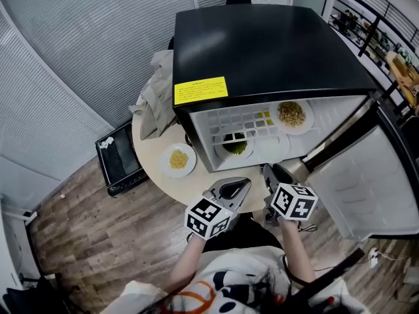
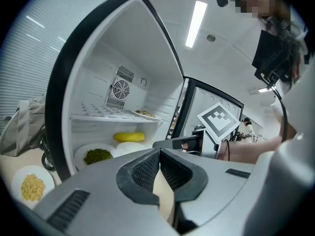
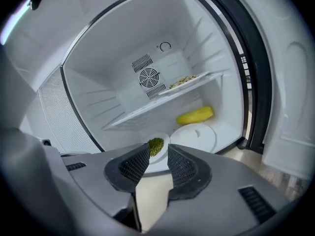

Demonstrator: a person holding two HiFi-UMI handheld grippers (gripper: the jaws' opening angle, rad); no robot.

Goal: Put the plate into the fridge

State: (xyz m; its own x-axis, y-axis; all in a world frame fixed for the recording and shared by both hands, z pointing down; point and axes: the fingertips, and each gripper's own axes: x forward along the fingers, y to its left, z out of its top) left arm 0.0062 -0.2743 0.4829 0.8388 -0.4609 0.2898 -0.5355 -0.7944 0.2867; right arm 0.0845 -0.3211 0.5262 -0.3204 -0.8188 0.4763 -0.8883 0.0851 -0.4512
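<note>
A white plate of yellow food (image 1: 178, 159) (image 2: 30, 186) lies on the round table (image 1: 157, 175), left of the open black fridge (image 1: 262, 44). On the fridge floor sit a plate of green food (image 1: 234, 146) (image 3: 156, 145), an empty white plate (image 3: 197, 135) and a yellow item (image 3: 196, 115). A third plate of food (image 1: 292, 115) rests on the shelf. My left gripper (image 1: 241, 185) (image 2: 160, 152) hovers in front of the fridge, shut and empty. My right gripper (image 1: 270, 173) (image 3: 158, 154) faces the fridge opening with a narrow gap between its jaws and nothing in them.
The fridge door (image 1: 366, 182) stands open to the right, close beside my right hand. A crumpled cloth bag (image 1: 154, 97) lies on the table behind the plate. A black box (image 1: 118, 156) sits on the wooden floor at the left.
</note>
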